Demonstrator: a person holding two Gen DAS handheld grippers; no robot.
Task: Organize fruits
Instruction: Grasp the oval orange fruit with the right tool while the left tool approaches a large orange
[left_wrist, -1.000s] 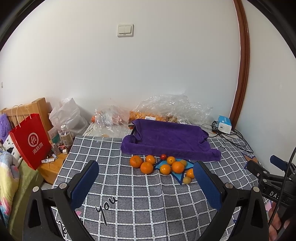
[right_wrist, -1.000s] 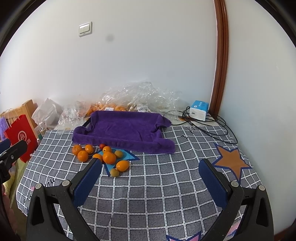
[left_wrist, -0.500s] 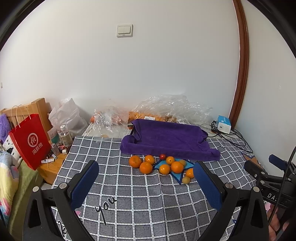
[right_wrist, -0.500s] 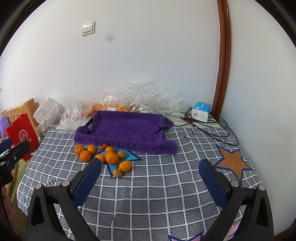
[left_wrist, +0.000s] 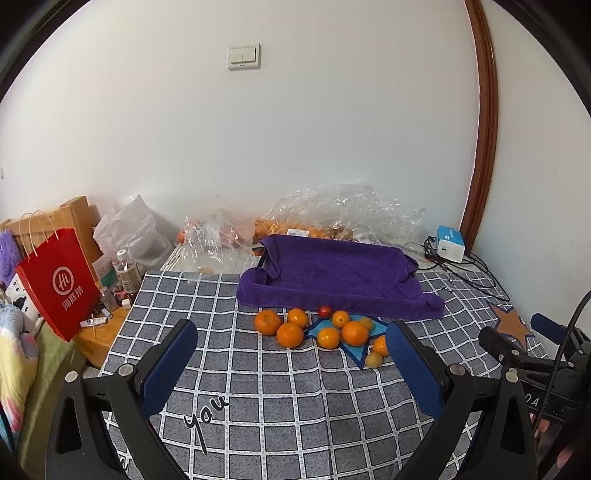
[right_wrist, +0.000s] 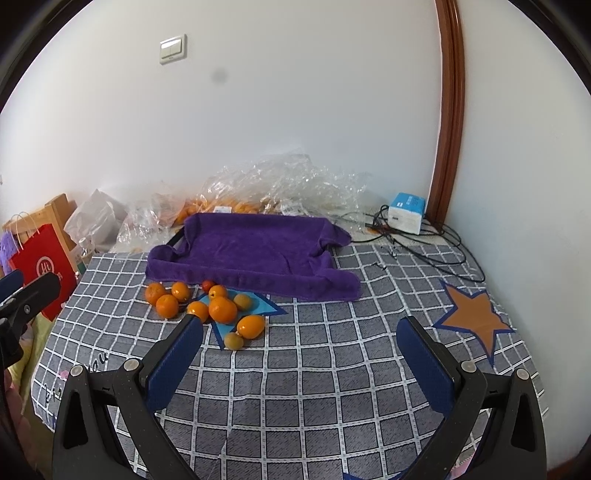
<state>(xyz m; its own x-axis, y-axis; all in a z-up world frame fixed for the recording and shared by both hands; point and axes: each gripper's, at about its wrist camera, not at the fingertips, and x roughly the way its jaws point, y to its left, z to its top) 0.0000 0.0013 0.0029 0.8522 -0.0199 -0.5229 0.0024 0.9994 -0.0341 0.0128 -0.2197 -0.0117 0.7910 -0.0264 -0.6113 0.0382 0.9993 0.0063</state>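
Left gripper (left_wrist: 291, 350) hovers above the near part of the checked cloth (left_wrist: 258, 398), fingers (left_wrist: 168, 365) wide apart, nothing between them. Right gripper (right_wrist: 299, 350) likewise: fingers (right_wrist: 424, 365) spread, empty, over the cloth right of the fruit. Fruits (left_wrist: 325, 330) lie in a loose cluster on the cloth, some on a blue star patch (right_wrist: 255, 304), just near of the purple towel (left_wrist: 332, 277), which drapes a tray. One small red fruit (left_wrist: 324, 311) touches the towel's near edge. Clear plastic bags (right_wrist: 280, 184) sit far, against the wall. Red bag (left_wrist: 59, 284) stands at left.
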